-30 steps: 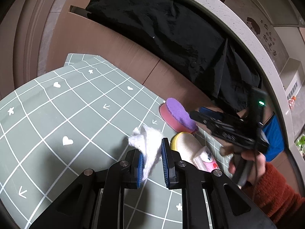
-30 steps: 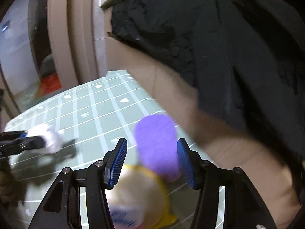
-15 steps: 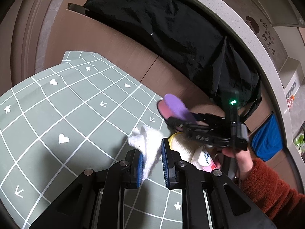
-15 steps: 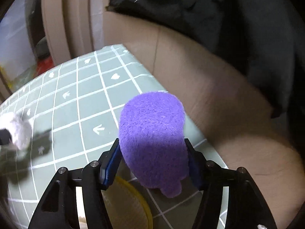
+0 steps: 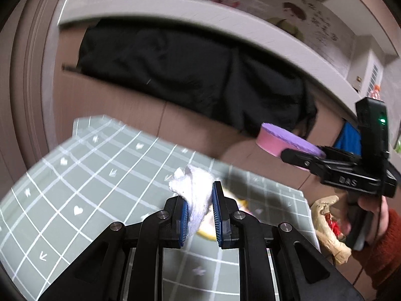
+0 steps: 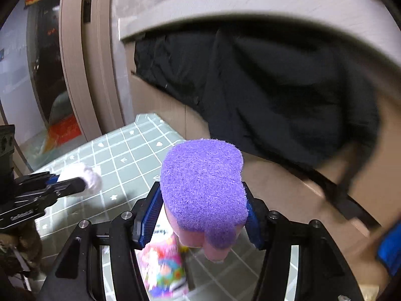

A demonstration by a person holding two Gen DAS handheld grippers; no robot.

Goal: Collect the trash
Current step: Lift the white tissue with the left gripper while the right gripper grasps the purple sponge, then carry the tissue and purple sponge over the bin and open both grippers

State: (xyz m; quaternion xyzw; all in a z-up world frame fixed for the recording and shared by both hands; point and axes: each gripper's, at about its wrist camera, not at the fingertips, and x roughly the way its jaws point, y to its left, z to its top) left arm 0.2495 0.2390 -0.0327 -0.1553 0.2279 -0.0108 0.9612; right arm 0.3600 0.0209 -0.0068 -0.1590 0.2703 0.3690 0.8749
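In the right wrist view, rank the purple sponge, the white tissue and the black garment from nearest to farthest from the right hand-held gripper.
1. Purple sponge: clamped between the pads of the right hand-held gripper.
2. White tissue: off to the left over the green mat, held by the left hand-held gripper.
3. Black garment: farthest, draped at the back beyond the mat.

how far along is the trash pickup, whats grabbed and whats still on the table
Both pickups look done. The left gripper is shut on a white tissue wad, and the right gripper clamps a purple-topped pink sponge, both off the green grid tablecloth. Left: a colourful wrapper and a yellow-rimmed item remain on the cloth. Neither held piece has been dropped anywhere yet; a black bag in a cardboard box looks the likely bin.
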